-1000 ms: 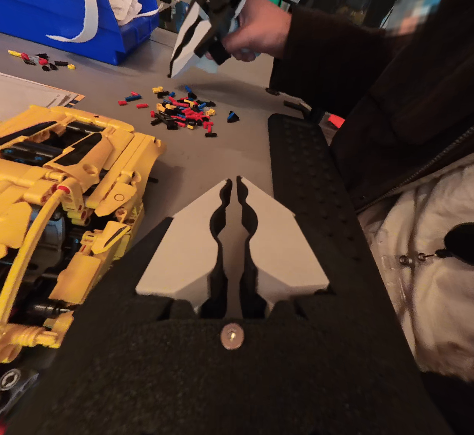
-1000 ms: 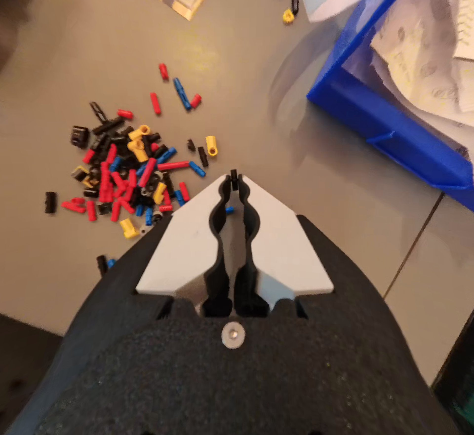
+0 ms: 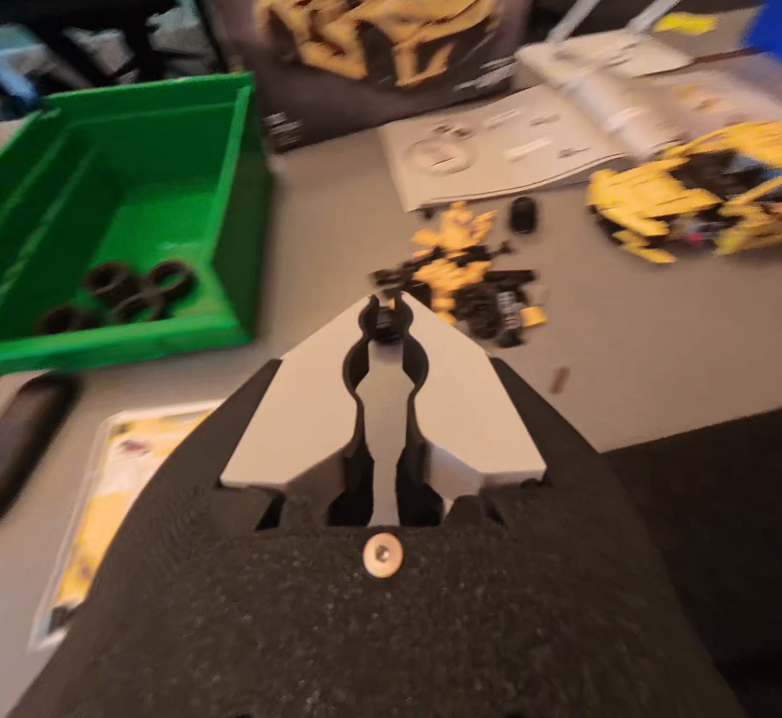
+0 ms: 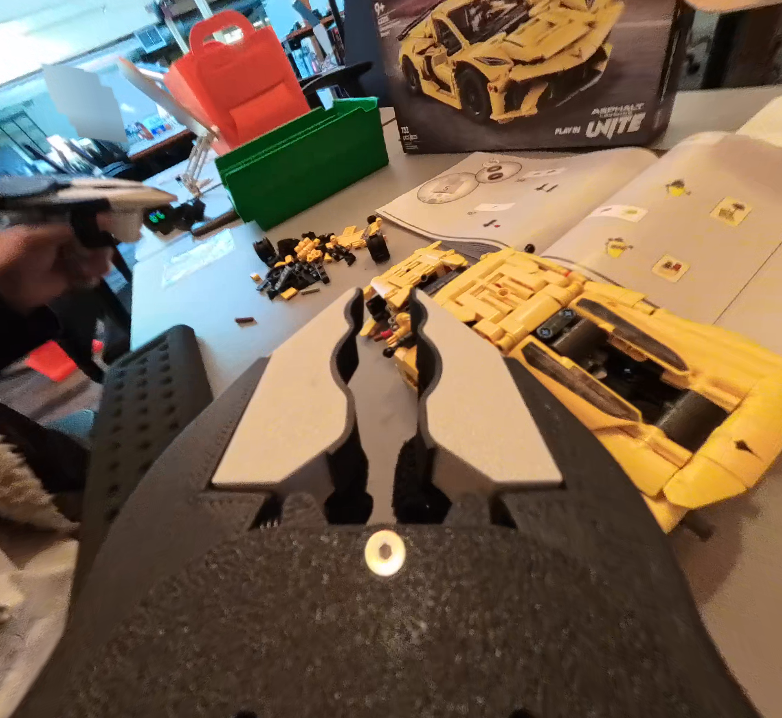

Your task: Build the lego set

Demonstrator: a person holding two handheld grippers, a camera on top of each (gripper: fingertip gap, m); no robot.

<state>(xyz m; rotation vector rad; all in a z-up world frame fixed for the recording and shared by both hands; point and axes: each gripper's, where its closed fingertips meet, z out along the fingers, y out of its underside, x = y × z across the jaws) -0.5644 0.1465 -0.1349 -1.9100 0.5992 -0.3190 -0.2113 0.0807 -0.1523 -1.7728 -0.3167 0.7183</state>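
Note:
The part-built yellow Lego car (image 4: 592, 359) lies on the grey table, right of centre; it shows blurred in the left wrist view (image 3: 660, 198). A pile of loose black and yellow pieces (image 4: 304, 261) lies left of it, and is also in the left wrist view (image 3: 461, 274). My right gripper (image 4: 386, 299) is open and empty, with its tips just before the car's near end. My left gripper (image 3: 386, 299) hangs over the pile's left end, fingers narrowly apart. A dark piece shows through the gap. The left gripper also appears in the right wrist view (image 4: 139, 198), raised at the left.
A green bin (image 3: 237, 206) holding black tyres (image 3: 127, 287) stands left. The set's box (image 4: 529, 41) stands at the back. An open instruction booklet (image 4: 592, 198) lies behind the car. A perforated black pad (image 4: 148, 380) is at the near table edge. A small brown piece (image 4: 245, 320) lies alone.
Both grippers swung away from the coloured pin pile and blue bin toward the car and the black-yellow pile. My right gripper opened and the black pin is gone from it. My left fingers parted slightly.

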